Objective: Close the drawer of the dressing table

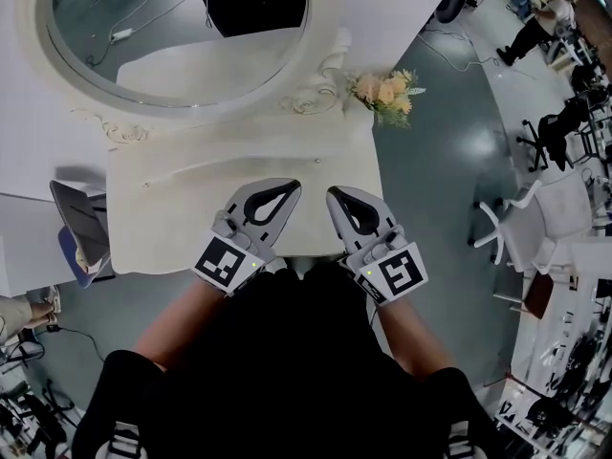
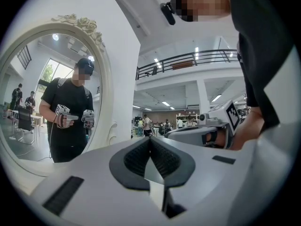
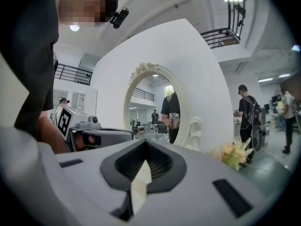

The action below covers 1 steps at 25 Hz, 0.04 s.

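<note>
The cream dressing table (image 1: 182,208) stands in front of me, with its oval mirror (image 1: 191,111) at the back. No drawer shows in any view; my arms and body hide the table's front. My left gripper (image 1: 294,186) and right gripper (image 1: 333,192) hover side by side over the table's front edge and point level toward the mirror. Both are shut with nothing between the jaws. In the left gripper view the pads meet at the tip of the left gripper (image 2: 150,138). In the right gripper view the right gripper (image 3: 145,141) is closed the same way.
A small bunch of flowers (image 1: 387,92) sits at the table's back right corner. A chair (image 1: 81,226) stands to the left of the table and a white chair (image 1: 521,220) to the right. People stand farther off in the hall.
</note>
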Tool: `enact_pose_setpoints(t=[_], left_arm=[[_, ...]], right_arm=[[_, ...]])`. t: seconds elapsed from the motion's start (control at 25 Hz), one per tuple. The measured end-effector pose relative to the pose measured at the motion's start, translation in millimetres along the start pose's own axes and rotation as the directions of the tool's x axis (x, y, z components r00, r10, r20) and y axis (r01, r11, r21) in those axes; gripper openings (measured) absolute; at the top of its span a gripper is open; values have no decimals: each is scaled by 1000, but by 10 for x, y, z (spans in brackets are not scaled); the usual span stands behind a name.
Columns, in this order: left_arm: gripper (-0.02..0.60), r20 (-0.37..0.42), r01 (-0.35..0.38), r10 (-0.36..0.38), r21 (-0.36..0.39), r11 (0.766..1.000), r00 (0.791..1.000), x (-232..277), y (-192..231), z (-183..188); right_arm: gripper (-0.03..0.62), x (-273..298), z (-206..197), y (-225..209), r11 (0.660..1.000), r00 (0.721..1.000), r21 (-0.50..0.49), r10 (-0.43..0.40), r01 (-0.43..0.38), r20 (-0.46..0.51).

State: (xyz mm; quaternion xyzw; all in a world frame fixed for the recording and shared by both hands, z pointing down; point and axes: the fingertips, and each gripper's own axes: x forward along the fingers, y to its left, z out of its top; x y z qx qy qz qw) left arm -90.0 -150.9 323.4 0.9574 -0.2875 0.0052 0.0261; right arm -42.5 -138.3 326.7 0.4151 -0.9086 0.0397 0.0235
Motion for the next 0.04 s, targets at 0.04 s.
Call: enact_pose_setpoints(t=[0.04], left_arm=[[-5,0,0,0,1,1000,1000,1,2,0]], right_arm=[[2,-2,0,-5,1000,1000,6,-1,1,1]])
